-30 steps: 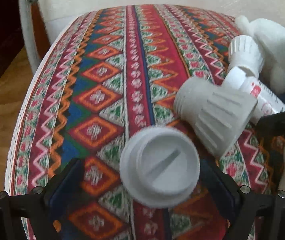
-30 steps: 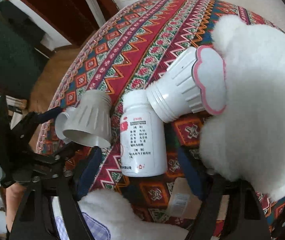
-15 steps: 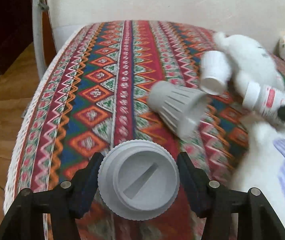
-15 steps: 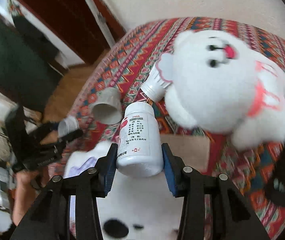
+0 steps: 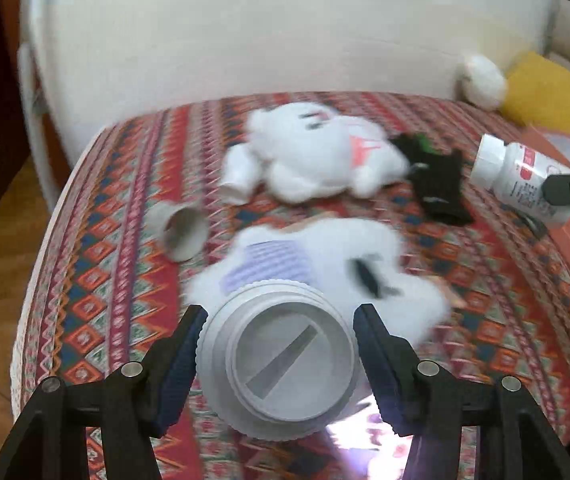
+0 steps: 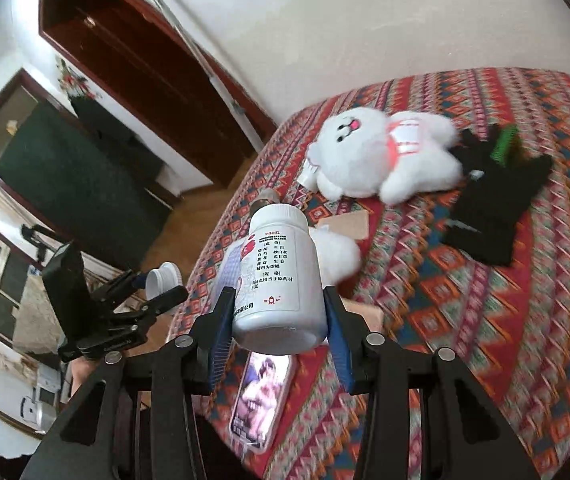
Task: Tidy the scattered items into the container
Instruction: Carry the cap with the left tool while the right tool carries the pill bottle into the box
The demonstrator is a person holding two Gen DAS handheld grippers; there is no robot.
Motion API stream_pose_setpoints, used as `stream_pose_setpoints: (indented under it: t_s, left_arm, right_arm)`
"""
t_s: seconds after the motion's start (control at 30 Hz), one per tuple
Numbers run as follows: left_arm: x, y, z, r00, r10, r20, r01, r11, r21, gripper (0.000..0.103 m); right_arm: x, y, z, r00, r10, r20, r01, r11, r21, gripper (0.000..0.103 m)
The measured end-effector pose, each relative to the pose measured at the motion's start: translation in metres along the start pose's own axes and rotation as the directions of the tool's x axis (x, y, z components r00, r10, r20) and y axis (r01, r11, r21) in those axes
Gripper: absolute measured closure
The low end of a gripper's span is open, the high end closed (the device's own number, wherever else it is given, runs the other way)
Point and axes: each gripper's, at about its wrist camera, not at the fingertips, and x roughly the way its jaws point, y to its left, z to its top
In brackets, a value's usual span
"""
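- Clearly, the left gripper [image 5: 277, 354] clamps a white cap [image 5: 279, 360] above the bed [image 5: 485, 300].
- Right gripper [image 6: 279, 316] grasps a pill bottle [image 6: 279, 276] above that bed, near the white plush toy [image 6: 377, 156].

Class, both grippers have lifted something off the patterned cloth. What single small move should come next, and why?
Probably carry both items on toward the container, which is not clearly in view. The left gripper already clamps the white cap and the right gripper the pill bottle, both clear of the cloth.
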Motion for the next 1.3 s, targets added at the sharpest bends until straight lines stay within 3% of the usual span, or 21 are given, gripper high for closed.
stream_pose_setpoints:
  t_s: [0.17, 0.37, 0.47, 0.6, 0.77, 0.93, 1.07, 1.13, 1.3]
  left_arm:
    - [-0.012, -0.063, 0.018, 0.999, -0.042, 0.002, 0.042, 0.995, 0.092, 0.040]
    - [-0.020, -0.159, 0.045, 0.987, -0.159, 0.012, 0.155, 0.971, 0.182, 0.040]
    - [-0.020, -0.214, 0.059, 0.970, -0.244, 0.015, 0.235, 0.948, 0.214, 0.040]
    - [-0.015, -0.292, 0.078, 0.932, -0.362, 0.009, 0.347, 0.901, 0.260, 0.040]
    - [-0.014, -0.380, 0.098, 0.879, -0.477, -0.014, 0.458, 0.835, 0.303, 0.040]
    - [-0.003, -0.444, 0.118, 0.844, -0.535, -0.039, 0.514, 0.787, 0.340, 0.040]
    - [0.011, -0.473, 0.136, 0.848, -0.529, -0.030, 0.506, 0.791, 0.345, 0.040]
    - [0.019, -0.484, 0.144, 0.860, -0.510, -0.018, 0.485, 0.806, 0.339, 0.040]
    - [0.042, -0.504, 0.162, 0.879, -0.477, 0.001, 0.450, 0.830, 0.329, 0.040]
  right_arm:
    - [-0.077, -0.014, -0.032, 0.997, -0.007, 0.078, 0.006, 1.000, 0.015, 0.058]
    - [-0.171, -0.036, -0.071, 0.985, -0.046, 0.167, 0.041, 0.999, 0.031, 0.058]
    - [-0.219, -0.046, -0.090, 0.972, -0.081, 0.220, 0.073, 0.996, 0.041, 0.058]
    - [-0.279, -0.065, -0.110, 0.947, -0.143, 0.286, 0.127, 0.989, 0.074, 0.058]
    - [-0.349, -0.095, -0.130, 0.899, -0.235, 0.369, 0.194, 0.970, 0.145, 0.058]
    - [-0.405, -0.121, -0.143, 0.843, -0.311, 0.438, 0.238, 0.947, 0.215, 0.058]
    - [-0.434, -0.140, -0.146, 0.805, -0.375, 0.459, 0.283, 0.923, 0.259, 0.058]
    - [-0.441, -0.151, -0.143, 0.792, -0.406, 0.456, 0.308, 0.911, 0.276, 0.058]
    - [-0.436, -0.177, -0.126, 0.780, -0.449, 0.437, 0.347, 0.890, 0.295, 0.058]
